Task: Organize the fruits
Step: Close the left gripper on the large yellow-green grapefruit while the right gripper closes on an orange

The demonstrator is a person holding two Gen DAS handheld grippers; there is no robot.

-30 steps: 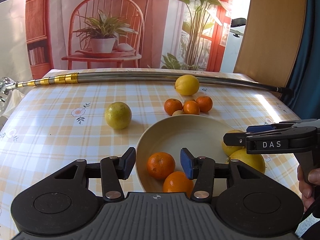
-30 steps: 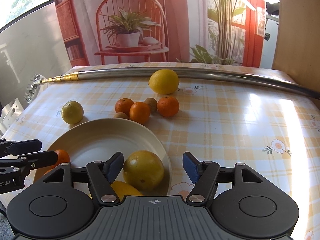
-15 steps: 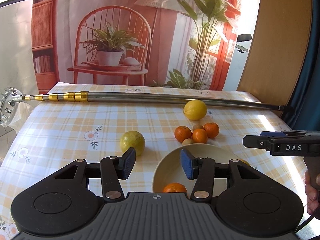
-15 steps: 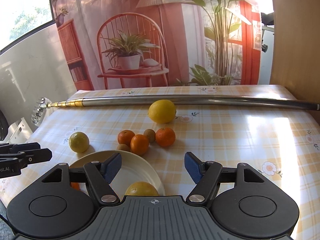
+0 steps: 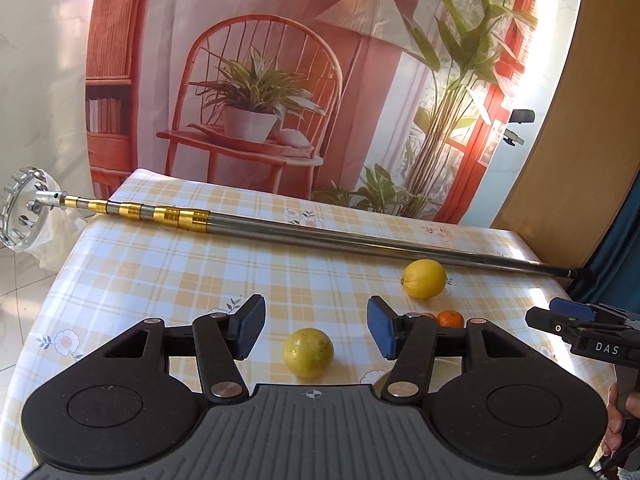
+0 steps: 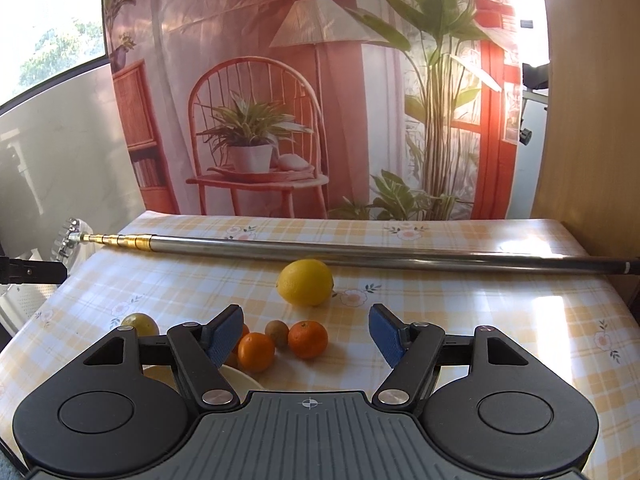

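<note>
**Orange and yellow fruit left behind as both tools pull back**

Both grippers have risen from the bowl, now just a rim sliver. The left gripper and right gripper hang released, empty. Next candidates: greenish fruit, lemon, mandarins. The bowl's contents are hidden.

The surface is wearing a glossy checked covering, probably oilcloth. The pole is showing polished metal with brassy sections. The lemon is looking smooth; the gripper bodies, matt black plastic.
</note>
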